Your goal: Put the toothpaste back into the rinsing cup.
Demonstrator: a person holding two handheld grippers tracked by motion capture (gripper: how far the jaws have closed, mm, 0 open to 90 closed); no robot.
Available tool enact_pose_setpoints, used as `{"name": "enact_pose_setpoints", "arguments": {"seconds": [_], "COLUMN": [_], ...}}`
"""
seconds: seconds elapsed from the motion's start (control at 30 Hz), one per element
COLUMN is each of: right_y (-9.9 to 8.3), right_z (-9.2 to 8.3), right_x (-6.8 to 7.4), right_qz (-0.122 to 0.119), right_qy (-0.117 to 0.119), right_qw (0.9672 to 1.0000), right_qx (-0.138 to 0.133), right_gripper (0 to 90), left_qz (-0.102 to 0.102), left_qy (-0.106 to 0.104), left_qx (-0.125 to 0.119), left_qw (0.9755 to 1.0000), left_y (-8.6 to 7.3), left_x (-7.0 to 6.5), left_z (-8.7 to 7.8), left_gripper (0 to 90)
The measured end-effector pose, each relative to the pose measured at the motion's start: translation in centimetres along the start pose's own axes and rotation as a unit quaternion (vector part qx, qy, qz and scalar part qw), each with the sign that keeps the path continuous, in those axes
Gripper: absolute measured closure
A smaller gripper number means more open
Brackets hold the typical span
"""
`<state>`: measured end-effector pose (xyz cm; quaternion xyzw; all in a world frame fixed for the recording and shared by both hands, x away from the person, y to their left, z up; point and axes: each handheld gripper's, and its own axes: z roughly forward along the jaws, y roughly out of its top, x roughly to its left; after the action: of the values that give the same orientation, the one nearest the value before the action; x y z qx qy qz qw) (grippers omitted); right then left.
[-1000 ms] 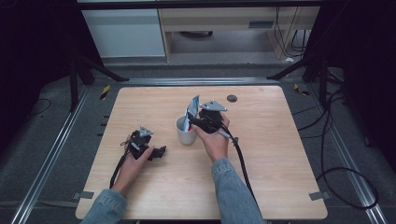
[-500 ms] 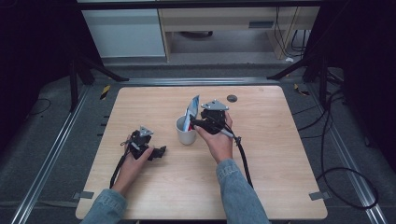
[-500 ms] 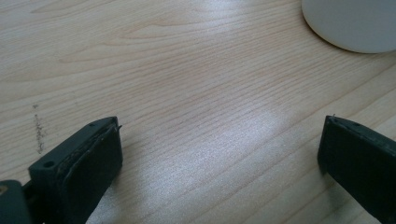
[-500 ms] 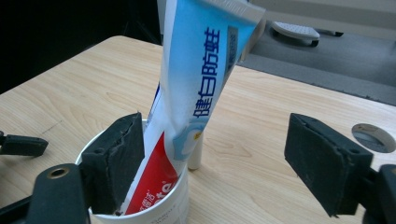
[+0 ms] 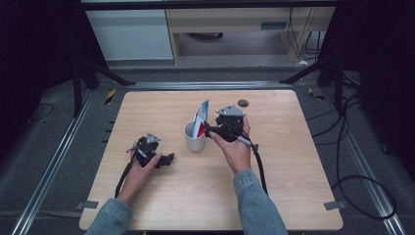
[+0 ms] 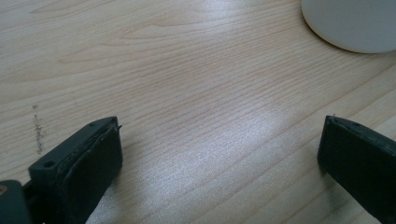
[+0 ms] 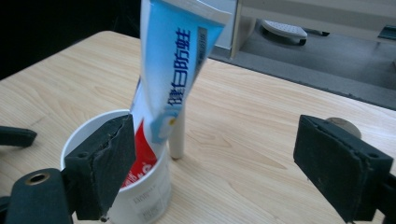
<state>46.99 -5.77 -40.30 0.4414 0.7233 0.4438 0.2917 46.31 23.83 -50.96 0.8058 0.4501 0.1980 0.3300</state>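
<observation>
One toothpaste tube (image 7: 173, 70), glossy blue and white with a red lower end, stands tilted inside one white cup (image 5: 195, 137) near the middle of the pale wood-grain table (image 5: 293, 161). The cup is round and smooth-walled. Just beside it, the right gripper (image 5: 209, 130) has just been opening its jaws; the flat black pads (image 7: 112, 158) stand apart, gripping nothing. The left gripper (image 5: 169, 159) lies low on the table, well apart from the cup, jaws spread wide and empty.
</observation>
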Motion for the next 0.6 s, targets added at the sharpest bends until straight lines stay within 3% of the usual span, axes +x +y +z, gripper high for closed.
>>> {"name": "enact_pose_setpoints", "arguments": {"seconds": [0.27,0.6], "right_y": [-0.3,-1.4], "right_z": [-1.3,-2.6], "right_x": [-0.8,-2.3], "right_qz": [-0.017,-0.013], "right_qy": [-0.009,-0.007], "right_qw": [0.9996,0.9991], "right_qx": [0.021,0.039], "right_gripper": [11.0,10.1], "left_qz": [-0.001,-0.001], "left_qy": [0.000,-0.001], "left_qx": [-0.001,-0.001], "left_qw": [1.0000,1.0000], "left_y": [0.0,0.0], "left_x": [0.0,0.0], "left_z": [0.0,0.0], "left_gripper": [0.0,0.0]}}
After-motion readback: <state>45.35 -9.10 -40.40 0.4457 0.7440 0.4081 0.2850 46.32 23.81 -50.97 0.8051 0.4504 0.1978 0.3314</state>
